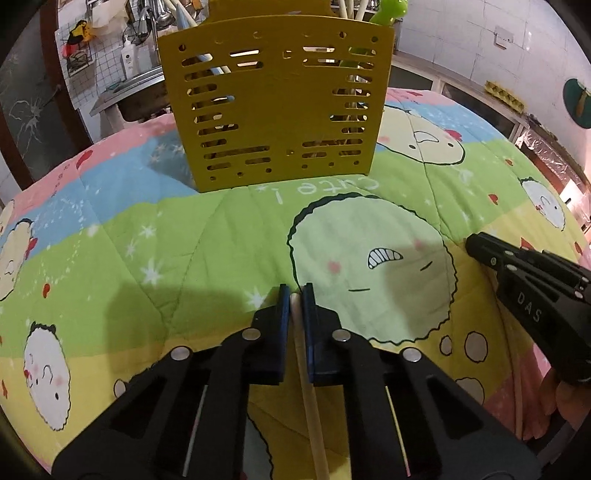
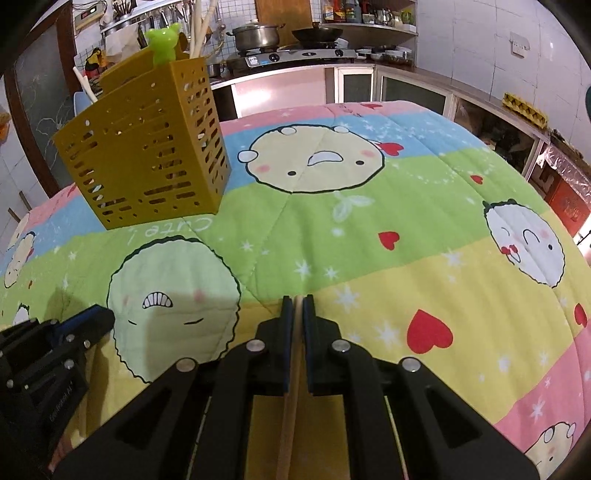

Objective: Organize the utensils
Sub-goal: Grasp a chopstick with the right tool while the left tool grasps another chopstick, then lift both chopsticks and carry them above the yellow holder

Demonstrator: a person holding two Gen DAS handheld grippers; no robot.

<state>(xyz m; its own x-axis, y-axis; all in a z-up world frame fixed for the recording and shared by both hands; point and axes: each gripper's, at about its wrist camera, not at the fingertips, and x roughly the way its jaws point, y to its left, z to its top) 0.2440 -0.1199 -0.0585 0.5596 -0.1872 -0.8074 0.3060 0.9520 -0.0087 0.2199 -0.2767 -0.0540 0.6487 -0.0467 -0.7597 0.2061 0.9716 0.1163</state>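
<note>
Left gripper (image 1: 295, 291): blue-padded jaws drawn together on a pale wooden chopstick (image 1: 308, 387). The stick runs back between the pads toward the camera; its tip sits just at the pad ends, over the green band of the quilt (image 1: 221, 236). No earlier frame to compare, so only the closed grip is noted.

Right gripper (image 2: 297, 301): jaws likewise pressed on a second pale chopstick (image 2: 290, 406), which passes between the pads and down out of the bottom edge of the view. Tip at the pad ends, above the seam where the green band meets the yellow band.

The two grippers lie side by side over the near part of the quilt, apart from each other; each shows in the other's view at the side edge.

Yellow slotted utensil holder (image 1: 273, 107) stands upright on the quilt, toward the far left edge, on the blue and pink bands. It is well apart from both grippers. Inside it: a green bear-shaped piece (image 2: 164, 42) and pale stick-like handles (image 2: 201, 27) poking above the rim; other contents behind the slots are too unclear to name.

Open room: the quilt between grippers and holder is bare cloth with cartoon faces, and the whole right half out to the far and right edges is also bare. Beyond the far edge, a kitchen counter with a pot (image 2: 256, 35) and stove.
</note>
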